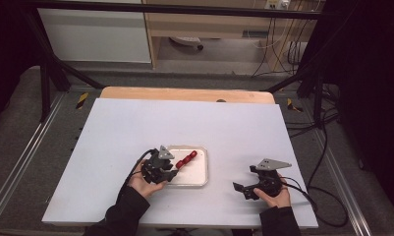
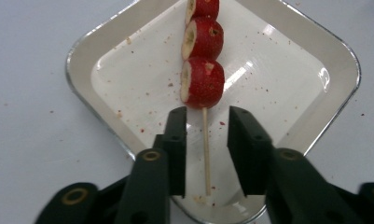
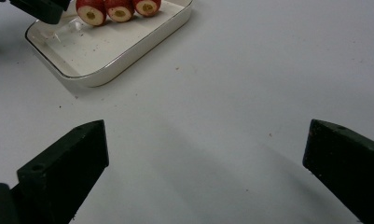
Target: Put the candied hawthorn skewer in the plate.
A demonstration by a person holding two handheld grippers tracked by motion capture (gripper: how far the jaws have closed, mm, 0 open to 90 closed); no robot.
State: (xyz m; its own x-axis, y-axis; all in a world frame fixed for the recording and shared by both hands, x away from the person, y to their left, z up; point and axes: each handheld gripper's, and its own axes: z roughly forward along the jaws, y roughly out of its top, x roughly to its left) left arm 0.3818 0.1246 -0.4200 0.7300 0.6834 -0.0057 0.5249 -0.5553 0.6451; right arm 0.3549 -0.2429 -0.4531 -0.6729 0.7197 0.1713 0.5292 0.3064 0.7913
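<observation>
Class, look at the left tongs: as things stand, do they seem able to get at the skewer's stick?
Probably yes. The left tongs already straddle the bare stick of the red fruit skewer in the white tray, jaws apart, with nothing between them and the stick.

White rectangular table (image 1: 135, 128) centre of scene. Shallow white square tray with metal rim (image 1: 202, 169) on table, near edge, slightly left of middle. Skewer of red fruit slices on thin wooden stick (image 1: 186, 159) in tray, lying diagonally, fruit end far-right, stick end near-left. Left gripper (image 1: 171, 173) at tray's left side, jaws either side of stick (image 2: 206, 149), not touching. Right gripper (image 1: 241, 189) on table, right of tray, well apart from it.
</observation>
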